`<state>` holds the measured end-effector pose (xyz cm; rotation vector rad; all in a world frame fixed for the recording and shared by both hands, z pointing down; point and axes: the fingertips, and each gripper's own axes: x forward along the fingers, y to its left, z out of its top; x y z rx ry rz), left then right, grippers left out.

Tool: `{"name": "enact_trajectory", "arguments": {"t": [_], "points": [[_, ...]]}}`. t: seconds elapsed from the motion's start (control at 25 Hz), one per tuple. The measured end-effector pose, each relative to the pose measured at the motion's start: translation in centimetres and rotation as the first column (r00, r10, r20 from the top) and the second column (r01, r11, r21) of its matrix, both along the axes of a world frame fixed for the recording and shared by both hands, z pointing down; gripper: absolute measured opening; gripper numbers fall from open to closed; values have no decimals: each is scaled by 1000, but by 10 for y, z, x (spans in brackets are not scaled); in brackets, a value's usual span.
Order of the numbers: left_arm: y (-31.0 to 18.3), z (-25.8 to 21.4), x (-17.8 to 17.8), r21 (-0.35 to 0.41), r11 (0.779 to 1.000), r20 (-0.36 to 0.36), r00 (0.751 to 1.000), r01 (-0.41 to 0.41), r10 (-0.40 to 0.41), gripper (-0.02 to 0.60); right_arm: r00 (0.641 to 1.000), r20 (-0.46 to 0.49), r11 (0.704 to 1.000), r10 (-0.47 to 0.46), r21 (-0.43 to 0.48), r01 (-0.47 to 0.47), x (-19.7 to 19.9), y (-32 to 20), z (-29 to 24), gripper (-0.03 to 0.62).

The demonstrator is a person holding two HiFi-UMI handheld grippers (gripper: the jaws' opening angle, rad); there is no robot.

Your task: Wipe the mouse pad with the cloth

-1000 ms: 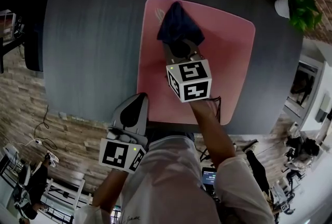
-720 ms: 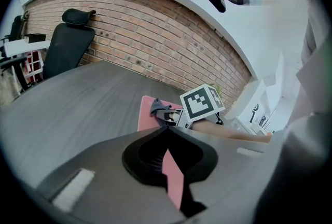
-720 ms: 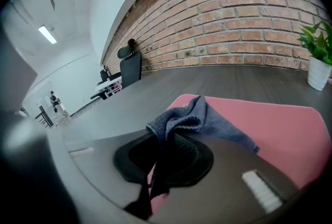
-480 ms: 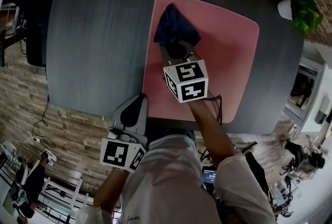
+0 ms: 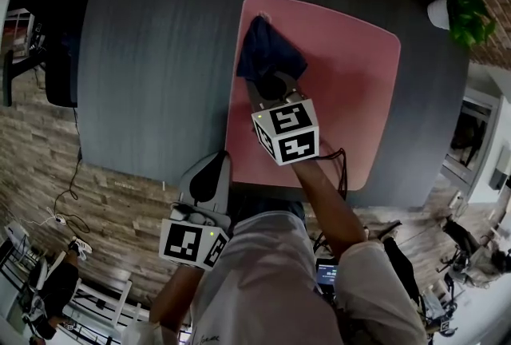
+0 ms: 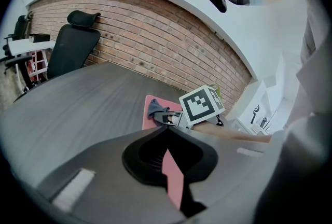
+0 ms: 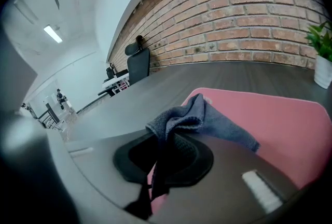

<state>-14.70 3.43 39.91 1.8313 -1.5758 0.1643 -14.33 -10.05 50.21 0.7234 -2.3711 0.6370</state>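
Note:
A pink mouse pad [image 5: 343, 88] lies on the dark grey table [image 5: 160, 56]. A dark blue cloth [image 5: 267, 52] is bunched on the pad's far-left part, its tip near that corner. My right gripper [image 5: 269, 80] is shut on the cloth and holds it down on the pad. In the right gripper view the cloth [image 7: 205, 116] hangs out of the shut jaws over the pad [image 7: 275, 119]. My left gripper [image 5: 216, 162] hovers at the table's near edge by the pad's near-left corner. Its jaws are shut on nothing, and it looks toward the cloth [image 6: 154, 109].
A potted plant [image 5: 459, 12] in a white pot stands at the table's far right. A black office chair [image 6: 72, 46] is at the table's far side by the brick wall [image 7: 249, 15]. The person's torso [image 5: 255, 279] is against the near edge.
The right gripper has slid the cloth left across the pad, toward its far-left corner. The left gripper has stayed at the near edge.

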Motion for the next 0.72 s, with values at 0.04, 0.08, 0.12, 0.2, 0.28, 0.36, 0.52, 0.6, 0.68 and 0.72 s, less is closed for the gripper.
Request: {"name": "enact_trajectory", "arguments": {"t": [0.04,0.08,0.12,0.2,0.28,0.36,0.52,0.6,0.68,0.72], "points": [[1,-1,-1,1,1000,0,1000,3,-3,14,1000,-1,1000,-3,-2,3,0,2,0,31],[1,-1,-2,2,1000,0,1000,6,-6,14,1000,0,1000,-6,-4,6,-1,3,0,31],[0,-1,-3,2,1000,2,1000,7,-7,15,1000,1,1000,-8,-5,8,-1,4,0,31],[0,-2,-4,3,1000,5,1000,7,-7,15,1000,5,1000,-12,-3,12,-1,5,-2,31],[-1,-2,-3,3,1000,6,1000,5,-5,14,1000,8,1000,-12,-2,12,1,7,-2,31],[-1,-2,-2,3,1000,7,1000,0,0,14,1000,11,1000,-14,-5,14,1,10,-1,31],[-5,-1,1,3,1000,11,1000,-11,11,14,1000,11,1000,-20,-9,20,4,12,-2,31],[-7,-2,3,8,1000,17,1000,-16,16,14,1000,2,1000,-27,-2,27,8,12,-2,31],[-10,-3,5,11,1000,20,1000,-24,24,14,999,-9,999,-33,5,33,14,11,0,31],[-12,-4,6,11,1000,20,999,-28,27,14,999,-13,999,-33,5,33,18,10,0,31]]}}
